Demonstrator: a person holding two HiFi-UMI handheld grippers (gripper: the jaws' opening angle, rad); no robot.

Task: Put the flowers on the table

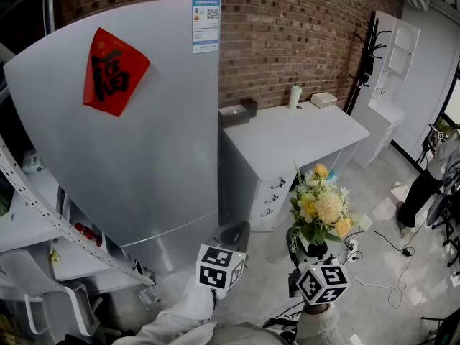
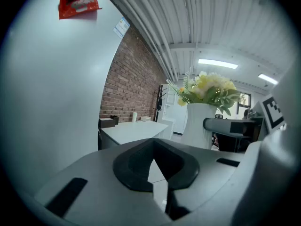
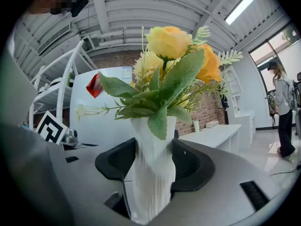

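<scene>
A bunch of yellow and orange flowers (image 1: 321,207) stands in a ribbed white vase (image 3: 151,168). My right gripper (image 3: 150,160) is shut on the vase's body, and its dark pads (image 3: 190,166) press both sides. In the head view the right gripper (image 1: 314,254) holds the bouquet upright above the floor, short of the white table (image 1: 295,131). My left gripper (image 1: 231,236) hangs beside it to the left, shut with nothing in it (image 2: 155,171). From there the vase (image 2: 196,124) appears at the right and the table (image 2: 131,131) lies ahead.
A tall grey refrigerator (image 1: 136,128) with a red sign (image 1: 111,70) fills the left. On the table's far edge by the brick wall are a cup (image 1: 295,95) and boxes (image 1: 323,100). White shelves (image 1: 29,221) stand at the far left. Cables (image 1: 388,250) cross the floor; a person (image 1: 431,182) stands at the right.
</scene>
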